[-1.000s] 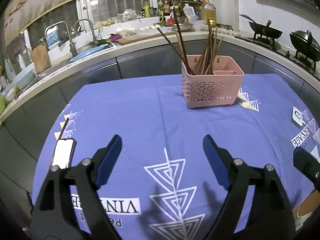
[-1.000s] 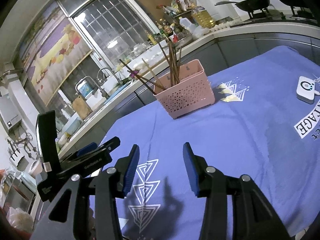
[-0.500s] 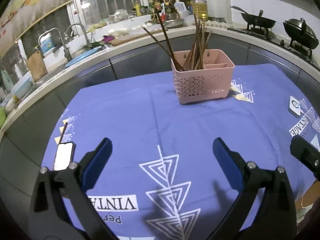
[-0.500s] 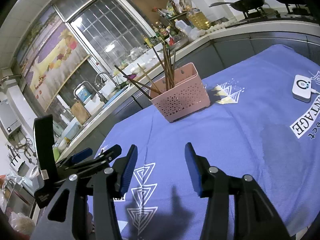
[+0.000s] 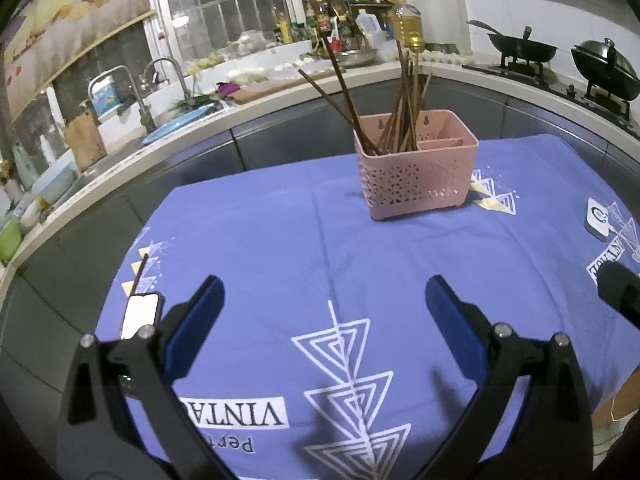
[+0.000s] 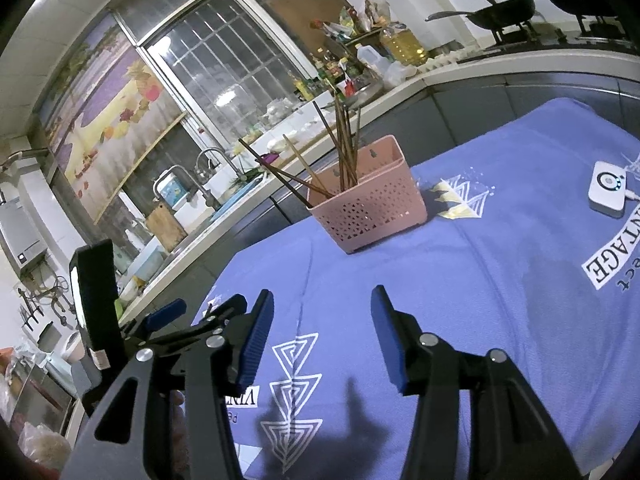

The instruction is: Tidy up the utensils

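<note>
A pink perforated utensil basket point(image 5: 418, 168) stands on the blue tablecloth point(image 5: 280, 248), with several brown chopsticks point(image 5: 400, 100) standing in its left compartment. It also shows in the right wrist view point(image 6: 370, 200). One loose chopstick point(image 5: 140, 274) lies at the table's left edge, beside a phone point(image 5: 140, 316). My left gripper point(image 5: 324, 312) is open and empty, low over the near part of the cloth. My right gripper point(image 6: 322, 332) is open and empty, also near the front; the left gripper point(image 6: 192, 328) shows to its left.
A white puck-like device point(image 5: 598, 220) lies on the cloth at the right point(image 6: 608, 188). Behind the table runs a counter with a sink point(image 5: 172, 136), bottles and a stove with woks point(image 5: 520, 46).
My left gripper has opened wider and pulled back a little from the basket. My right gripper has stayed open and shifted slightly.
</note>
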